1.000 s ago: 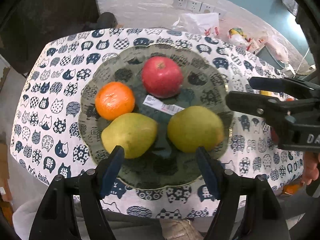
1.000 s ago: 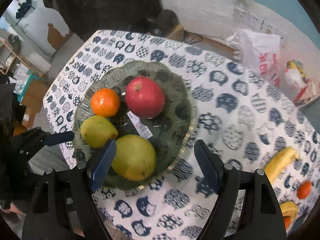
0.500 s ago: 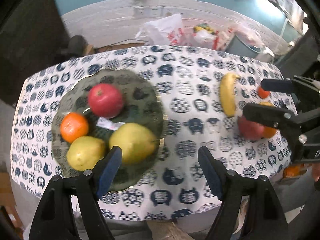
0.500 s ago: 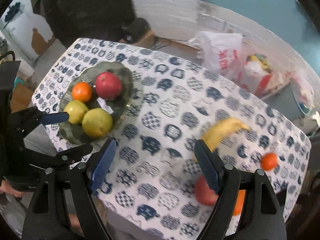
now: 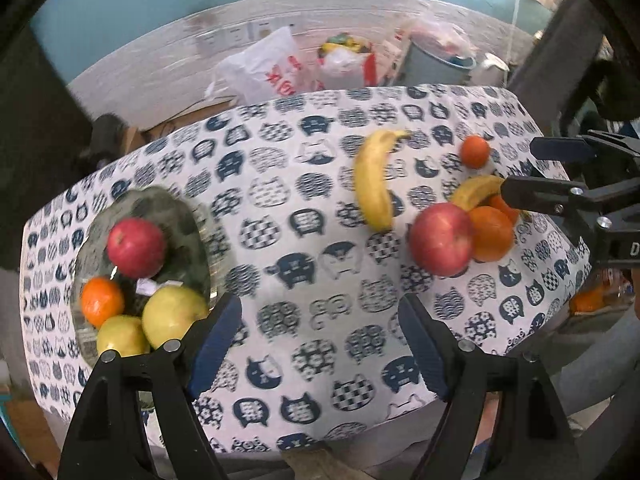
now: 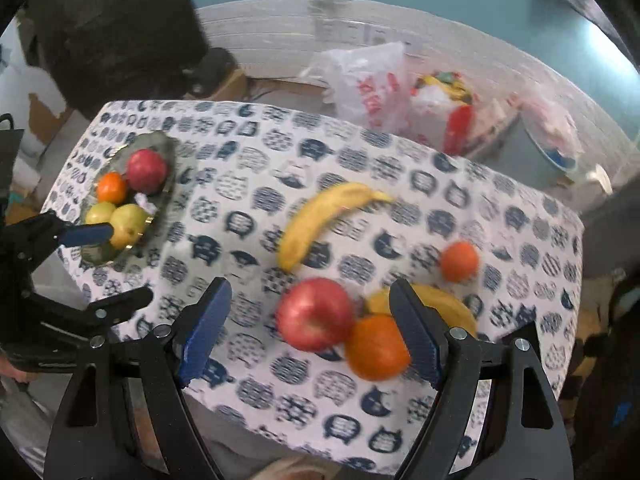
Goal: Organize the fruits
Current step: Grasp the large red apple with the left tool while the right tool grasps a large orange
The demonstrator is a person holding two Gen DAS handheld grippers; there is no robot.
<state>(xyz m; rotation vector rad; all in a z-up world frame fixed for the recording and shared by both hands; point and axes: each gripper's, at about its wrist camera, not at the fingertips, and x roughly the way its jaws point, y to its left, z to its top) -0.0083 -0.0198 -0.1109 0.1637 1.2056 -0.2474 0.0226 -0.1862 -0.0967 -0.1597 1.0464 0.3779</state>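
Both tools hang spread and empty, the left tool (image 5: 320, 340) just widened, over the tabletop (image 5: 304, 248); four fruits sit on the plate (image 5: 192, 224), loose apple (image 6: 316, 314) under the right tool (image 6: 310, 328).

A plate (image 5: 200, 240) of fruit sits at the table's (image 5: 320, 320) left end, a banana (image 5: 374, 184) mid-table, more fruit clustered at the right.
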